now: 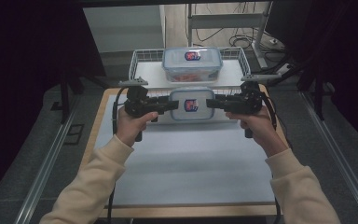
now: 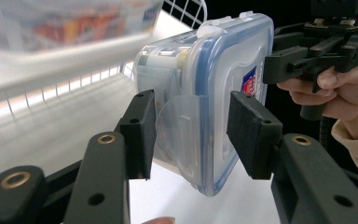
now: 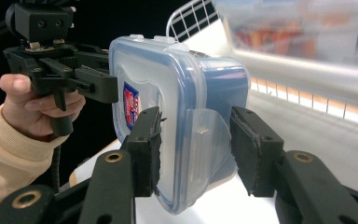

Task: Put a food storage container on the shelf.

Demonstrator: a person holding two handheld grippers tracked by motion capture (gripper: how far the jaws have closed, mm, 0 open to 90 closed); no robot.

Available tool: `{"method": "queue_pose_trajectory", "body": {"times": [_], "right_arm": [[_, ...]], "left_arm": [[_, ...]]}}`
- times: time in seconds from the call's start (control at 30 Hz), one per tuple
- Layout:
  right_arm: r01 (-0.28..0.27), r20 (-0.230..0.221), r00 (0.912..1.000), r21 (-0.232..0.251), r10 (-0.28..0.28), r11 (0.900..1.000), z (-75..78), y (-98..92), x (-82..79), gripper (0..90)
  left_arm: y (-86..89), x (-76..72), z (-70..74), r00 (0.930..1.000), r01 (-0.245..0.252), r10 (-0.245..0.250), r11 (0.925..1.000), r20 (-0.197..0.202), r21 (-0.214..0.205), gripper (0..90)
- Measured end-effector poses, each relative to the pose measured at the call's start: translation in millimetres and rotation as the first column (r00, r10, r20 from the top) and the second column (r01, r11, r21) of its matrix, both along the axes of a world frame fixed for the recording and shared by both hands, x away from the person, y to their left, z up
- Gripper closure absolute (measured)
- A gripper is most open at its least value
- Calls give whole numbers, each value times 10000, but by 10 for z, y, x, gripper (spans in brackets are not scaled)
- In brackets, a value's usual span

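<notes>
At the middle of the high view, the left tool (image 1: 171, 105) and right tool (image 1: 212, 103) each clamped one end of the box (image 1: 192, 104), jaws half closed across lid and base, keeping it level above the worktop (image 1: 186, 163) before the basket (image 1: 142, 58).

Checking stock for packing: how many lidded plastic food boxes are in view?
2: one clear blue-rimmed plastic box held between both grippers above the table; one in the white wire basket behind. Others may be hidden.
</notes>
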State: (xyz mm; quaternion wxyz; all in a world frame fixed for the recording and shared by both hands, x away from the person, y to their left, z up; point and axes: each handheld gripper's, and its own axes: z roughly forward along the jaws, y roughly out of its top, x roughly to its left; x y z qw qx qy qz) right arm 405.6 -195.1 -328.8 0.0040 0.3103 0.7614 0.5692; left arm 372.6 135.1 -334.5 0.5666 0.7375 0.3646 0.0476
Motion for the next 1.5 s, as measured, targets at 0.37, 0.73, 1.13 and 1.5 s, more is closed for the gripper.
{"method": "queue_pose_trajectory", "body": {"times": [0.37, 0.73, 1.13, 1.5], "right_arm": [[99, 277, 9996, 111, -102, 9999, 310, -12, 212, 544], [212, 359, 9991, -51, -210, 9998, 574, 2, 508, 543], [338, 191, 9992, 103, -339, 9994, 800, 33, 899, 542], [535, -210, 9984, 98, -533, 9985, 802, 80, 1304, 530]], "left_arm": [[-5, 237, 294, 9998, 44, -43, 10000, 207, -53, 532], [12, 616, 539, 9995, 222, -220, 9997, 207, -123, 533], [55, 1034, 768, 9994, 281, -279, 9996, 225, -91, 533], [58, 1389, 766, 9997, -12, 9, 9999, -247, -103, 532]]}}
